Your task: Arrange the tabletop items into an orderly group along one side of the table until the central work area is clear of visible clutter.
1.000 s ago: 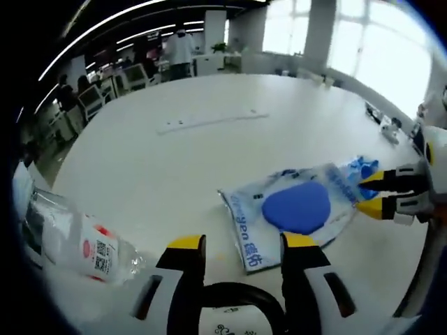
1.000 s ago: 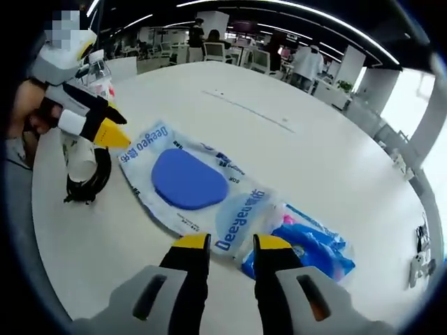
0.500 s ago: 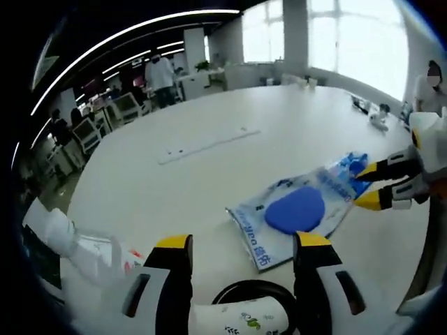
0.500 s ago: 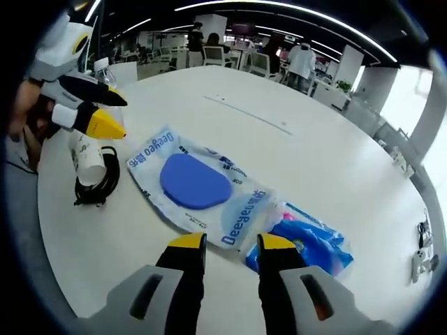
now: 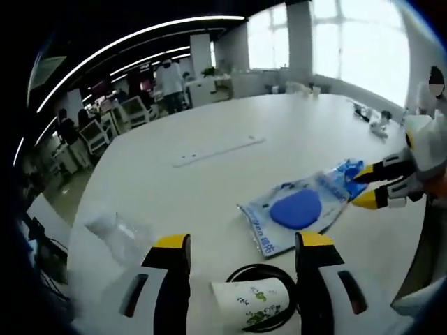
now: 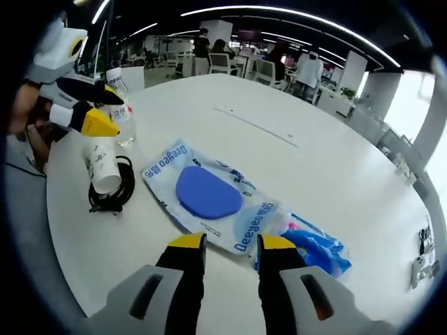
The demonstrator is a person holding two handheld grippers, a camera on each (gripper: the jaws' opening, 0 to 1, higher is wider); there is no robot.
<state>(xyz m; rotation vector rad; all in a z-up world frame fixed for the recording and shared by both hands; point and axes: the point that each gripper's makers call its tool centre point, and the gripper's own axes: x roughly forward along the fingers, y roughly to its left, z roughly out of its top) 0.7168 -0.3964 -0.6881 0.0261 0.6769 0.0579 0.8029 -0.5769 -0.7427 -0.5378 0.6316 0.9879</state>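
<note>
Items: clear pouch (image 6: 209,197) with a blue pad inside lies flat, well in from the worktop (image 6: 293,167) edge. Touching its near-right end, a blue packet (image 6: 314,248). Off to the pouch's far-left side: paper cup (image 6: 103,167) on its side, resting across a black cable coil (image 6: 119,188); beyond those, an upright water bottle (image 6: 120,105). In the left gripper view the bottle (image 5: 112,230) is a blur, so its exact spot relative to the cup (image 5: 250,307) is uncertain.

Status: grouping not done, in my judgement. Five things sit in two loose clusters, near each other but not lined up along one side. The pouch and packet are the ones still occupying open worktop; cup, coil and bottle lie closer to an edge.

Left tongs (image 6: 105,108): jaws apart, empty, held above the cup and coil. In their own view the jaws stand wide either side of the cup, not touching it.

Right tongs (image 6: 229,246): jaws slightly apart, empty, tips just short of the pouch's near end and the packet.

Remaining: all items need pulling to one edge.
</note>
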